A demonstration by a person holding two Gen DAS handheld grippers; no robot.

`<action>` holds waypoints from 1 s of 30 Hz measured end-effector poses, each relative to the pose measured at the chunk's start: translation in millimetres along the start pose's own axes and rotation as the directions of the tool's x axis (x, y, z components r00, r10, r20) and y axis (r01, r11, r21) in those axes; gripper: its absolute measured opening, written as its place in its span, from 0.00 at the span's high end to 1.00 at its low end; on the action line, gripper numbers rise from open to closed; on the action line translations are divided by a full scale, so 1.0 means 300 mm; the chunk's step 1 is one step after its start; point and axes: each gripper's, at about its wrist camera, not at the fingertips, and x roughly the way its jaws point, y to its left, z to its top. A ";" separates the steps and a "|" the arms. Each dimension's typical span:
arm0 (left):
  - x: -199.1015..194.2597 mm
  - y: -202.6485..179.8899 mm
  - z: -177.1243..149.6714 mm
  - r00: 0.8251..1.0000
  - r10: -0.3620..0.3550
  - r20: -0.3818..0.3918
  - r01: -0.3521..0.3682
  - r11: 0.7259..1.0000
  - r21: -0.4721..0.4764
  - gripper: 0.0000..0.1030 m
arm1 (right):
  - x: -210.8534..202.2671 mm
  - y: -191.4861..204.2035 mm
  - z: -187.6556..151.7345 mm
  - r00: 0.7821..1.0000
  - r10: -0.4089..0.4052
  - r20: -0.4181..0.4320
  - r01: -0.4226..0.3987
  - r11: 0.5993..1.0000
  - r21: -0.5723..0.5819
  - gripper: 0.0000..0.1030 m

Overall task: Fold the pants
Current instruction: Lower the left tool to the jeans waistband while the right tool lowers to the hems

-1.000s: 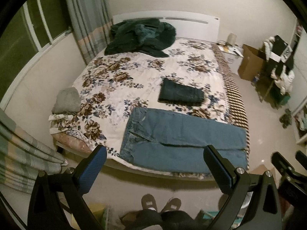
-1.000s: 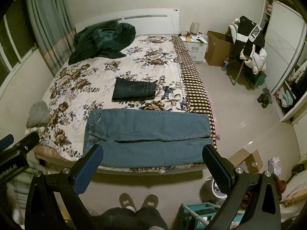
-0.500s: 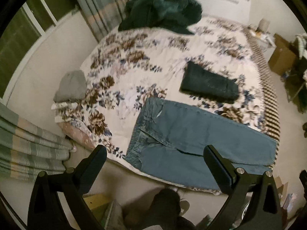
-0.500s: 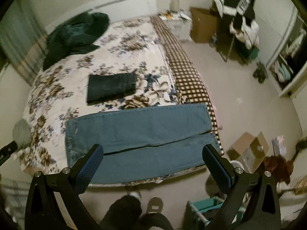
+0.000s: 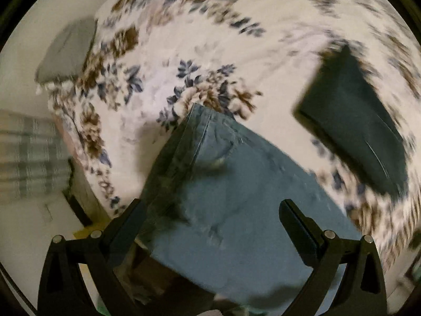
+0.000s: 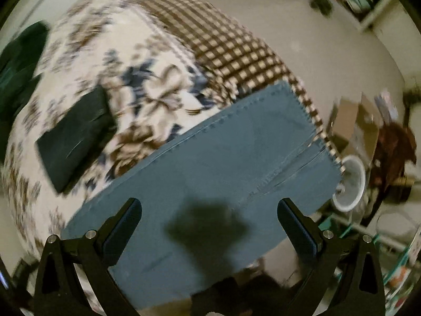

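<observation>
Flat, blue jeans [image 5: 236, 184], legs stacked, on floral bedspread [image 5: 184, 52]

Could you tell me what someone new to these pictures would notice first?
The blue jeans stand out first, spread flat along the near edge of the floral bedspread, with both open tools above them: the left tool near the waistband, the right tool toward the leg ends. Next is the folded dark pants lying apart, farther in on the bed.
</observation>
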 end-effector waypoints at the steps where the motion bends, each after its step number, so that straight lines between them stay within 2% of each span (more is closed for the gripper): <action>1: 0.047 -0.010 0.038 1.000 0.001 -0.021 -0.001 1.000 -0.024 0.00 | 0.074 -0.002 0.046 1.000 -0.008 -0.016 0.008 0.999 0.035 0.00; 4: 0.194 -0.053 0.168 0.997 -0.005 -0.079 -0.002 0.997 -0.082 0.00 | 0.246 -0.027 0.125 0.998 -0.042 -0.055 0.049 0.992 0.118 0.00; 7: 0.322 -0.091 0.251 0.991 -0.011 -0.131 -0.005 0.993 -0.115 0.00 | 0.405 -0.053 0.204 0.993 -0.052 -0.101 0.072 0.977 0.203 0.00; 13: 0.502 -0.109 0.313 0.979 -0.006 -0.204 -0.029 0.986 -0.167 0.02 | 0.640 -0.096 0.310 0.987 -0.063 -0.150 0.109 0.940 0.325 0.00; 14: 0.515 -0.107 0.315 0.980 -0.001 -0.199 -0.033 0.985 -0.171 0.09 | 0.666 -0.093 0.323 0.986 -0.056 -0.155 0.105 0.938 0.331 0.00; 15: 0.520 -0.102 0.314 0.984 -0.002 -0.180 -0.030 0.984 -0.177 0.35 | 0.692 -0.093 0.334 0.985 -0.057 -0.162 0.109 0.936 0.335 0.00; 16: 0.518 -0.096 0.309 0.987 -0.015 -0.163 -0.015 0.983 -0.181 0.51 | 0.711 -0.091 0.343 0.985 -0.057 -0.163 0.110 0.935 0.337 0.00; 17: 0.516 -0.092 0.307 0.989 -0.035 -0.142 0.009 0.983 -0.182 0.56 | 0.726 -0.089 0.350 0.985 -0.051 -0.164 0.105 0.935 0.338 0.02; 18: 0.501 -0.087 0.302 0.992 -0.059 -0.110 0.038 0.983 -0.178 0.66 | 0.742 -0.085 0.357 0.984 -0.052 -0.171 0.107 0.937 0.332 0.05; 19: 0.479 -0.081 0.296 0.994 -0.077 -0.078 0.063 0.983 -0.170 0.76 | 0.754 -0.082 0.360 0.983 -0.057 -0.177 0.112 0.940 0.322 0.16; 20: 0.455 -0.070 0.287 0.994 -0.095 -0.050 0.085 0.982 -0.170 0.77 | 0.765 -0.075 0.364 0.981 -0.059 -0.186 0.116 0.944 0.309 0.28; 21: 0.438 -0.060 0.280 0.993 -0.109 -0.035 0.101 0.980 -0.174 0.79 | 0.770 -0.070 0.365 0.980 -0.064 -0.190 0.119 0.948 0.294 0.34; 23: 0.383 -0.028 0.257 0.988 -0.151 0.014 0.151 0.972 -0.178 0.80 | 0.756 -0.066 0.363 0.982 -0.068 -0.177 0.116 0.953 0.280 0.63; 25: 0.333 0.007 0.232 0.981 -0.188 0.050 0.194 0.966 -0.172 0.81 | 0.727 -0.062 0.352 0.985 -0.060 -0.159 0.101 0.958 0.270 0.79; 26: 0.308 0.024 0.220 0.977 -0.204 0.066 0.212 0.962 -0.171 0.82 | 0.714 -0.062 0.347 0.988 -0.046 -0.150 0.086 0.958 0.272 0.86; 30: 0.192 0.140 0.138 0.955 -0.264 0.132 0.284 0.943 -0.171 0.82 | 0.621 -0.094 0.313 0.995 0.008 -0.099 0.019 0.963 0.268 0.92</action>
